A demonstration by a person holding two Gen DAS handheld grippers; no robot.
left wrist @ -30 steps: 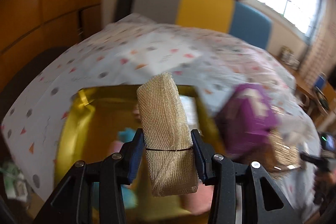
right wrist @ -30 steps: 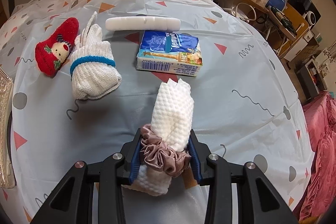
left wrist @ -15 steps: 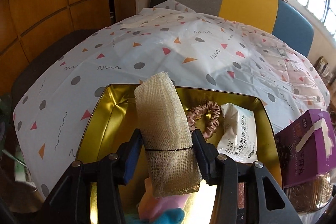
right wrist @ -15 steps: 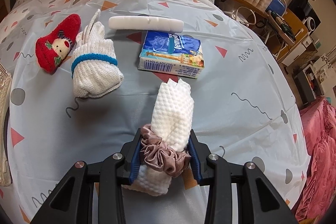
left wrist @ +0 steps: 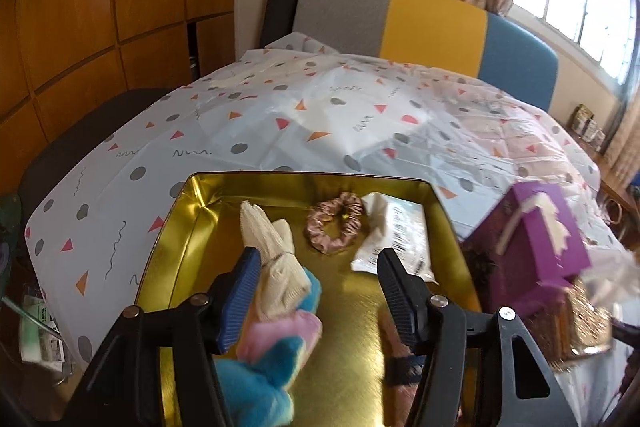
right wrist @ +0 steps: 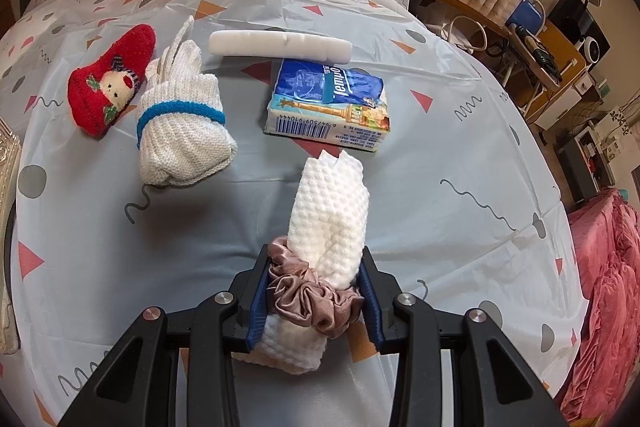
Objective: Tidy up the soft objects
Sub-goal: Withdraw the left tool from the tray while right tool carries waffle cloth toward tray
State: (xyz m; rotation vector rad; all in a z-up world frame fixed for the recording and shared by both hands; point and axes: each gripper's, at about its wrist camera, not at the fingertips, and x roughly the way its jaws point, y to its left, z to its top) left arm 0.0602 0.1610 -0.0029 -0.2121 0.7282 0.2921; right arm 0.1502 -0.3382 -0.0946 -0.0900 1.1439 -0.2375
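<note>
My left gripper (left wrist: 318, 269) is open over the gold tin (left wrist: 176, 235). The cream gauze roll (left wrist: 276, 267) lies in the tin, leaning on a pink and blue plush toy (left wrist: 276, 355) beside the left finger. A pink scrunchie (left wrist: 335, 227) and a white tissue pack (left wrist: 394, 239) also lie in the tin. My right gripper (right wrist: 314, 287) is shut on a white waffle cloth roll (right wrist: 330, 211) bound with a mauve scrunchie (right wrist: 310, 297), just above the tablecloth.
A red sock (right wrist: 108, 83), a white knitted roll with a blue band (right wrist: 182, 131), a white foam bar (right wrist: 280, 45) and a blue tissue pack (right wrist: 328, 107) lie on the tablecloth. A purple box (left wrist: 536, 247) stands right of the tin. A sofa (left wrist: 420, 23) is behind.
My left gripper opened and let go of the gauze roll, which now lies in the tin. The right gripper holds the same cloth roll and has barely moved.
</note>
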